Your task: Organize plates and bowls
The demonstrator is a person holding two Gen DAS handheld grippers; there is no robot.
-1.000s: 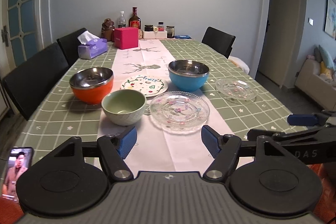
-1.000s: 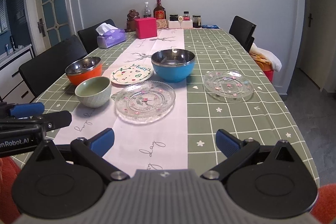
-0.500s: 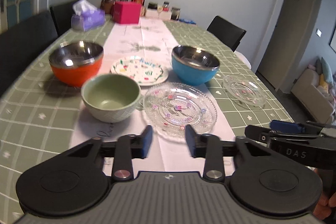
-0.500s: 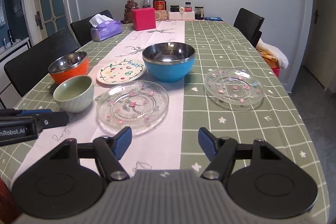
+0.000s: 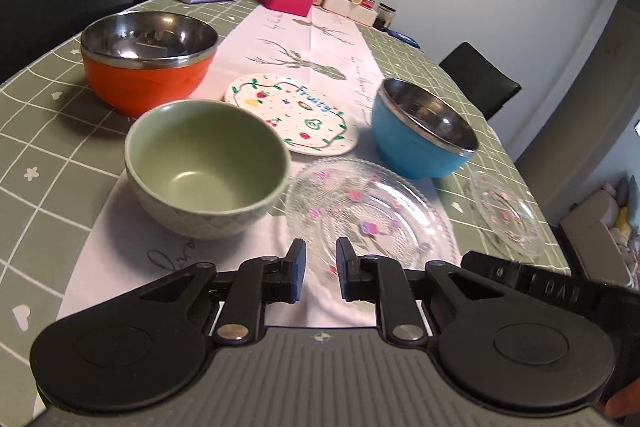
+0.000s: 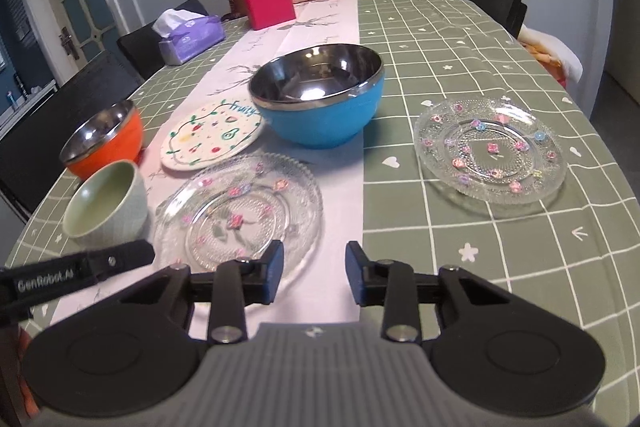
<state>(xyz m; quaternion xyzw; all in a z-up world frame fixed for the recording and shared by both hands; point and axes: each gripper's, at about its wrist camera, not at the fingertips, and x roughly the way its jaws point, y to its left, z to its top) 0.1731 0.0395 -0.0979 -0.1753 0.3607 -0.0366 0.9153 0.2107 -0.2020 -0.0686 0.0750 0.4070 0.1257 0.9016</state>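
1. Both pairs of tongs are dropping in over the near edge of the worktop point(image 6: 500, 267), far closer to the dishes than a second ago, when they were hanging back from the spread.
2. The left tongs point(image 5: 319, 269) are narrowing from a wide gape to a slim gap; nothing is sitting between the pads, which are hovering just short of the near glass plate point(image 5: 370, 217).
3. The right tongs point(image 6: 315, 273) are closing too, though wider than the left, and are also empty, pointing at the bare runner beside that same plate point(image 6: 240, 217).
4. Nothing on the worktop is shifting: the green bowl point(image 5: 208, 167) is sitting just left of the near glass plate, the orange bowl point(image 5: 148, 63) and fruit plate point(image 5: 292, 113) behind it, the blue bowl point(image 6: 318, 93) mid-worktop, and the second glass plate point(image 6: 490, 153) well apart toward the right edge.
5. So the sorting is not yet starting; I judge the near glass plate is the likely first pick.
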